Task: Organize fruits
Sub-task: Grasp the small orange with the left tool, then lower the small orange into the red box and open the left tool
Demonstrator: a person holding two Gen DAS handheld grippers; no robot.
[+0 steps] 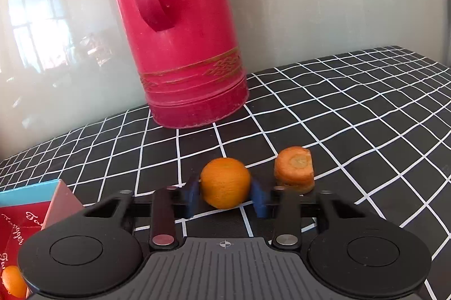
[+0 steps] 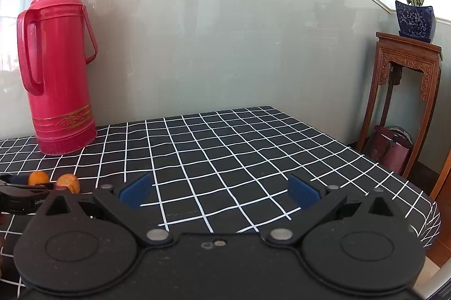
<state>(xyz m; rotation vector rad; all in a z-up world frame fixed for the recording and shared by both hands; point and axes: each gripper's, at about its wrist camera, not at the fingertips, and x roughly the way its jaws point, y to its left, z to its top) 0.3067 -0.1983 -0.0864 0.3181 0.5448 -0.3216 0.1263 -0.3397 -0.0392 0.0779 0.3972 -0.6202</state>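
My left gripper (image 1: 225, 194) is shut on a small round orange (image 1: 225, 183), its blue pads pressing both sides, held just above the black-and-white checked tablecloth (image 1: 352, 130). A cut carrot chunk (image 1: 294, 169) stands on the cloth just right of the orange. In the right wrist view the orange (image 2: 38, 177) and the carrot chunk (image 2: 69, 181) show at the far left, with the left gripper beside them. My right gripper (image 2: 220, 191) is open and empty over the cloth (image 2: 225, 147).
A tall red thermos (image 1: 180, 32) stands at the back against the wall, also in the right wrist view (image 2: 56, 68). A red and blue box (image 1: 25, 215) with another orange (image 1: 12, 281) sits at the lower left. A wooden stand (image 2: 406, 91) with a potted plant (image 2: 414, 15) is beyond the table's right edge.
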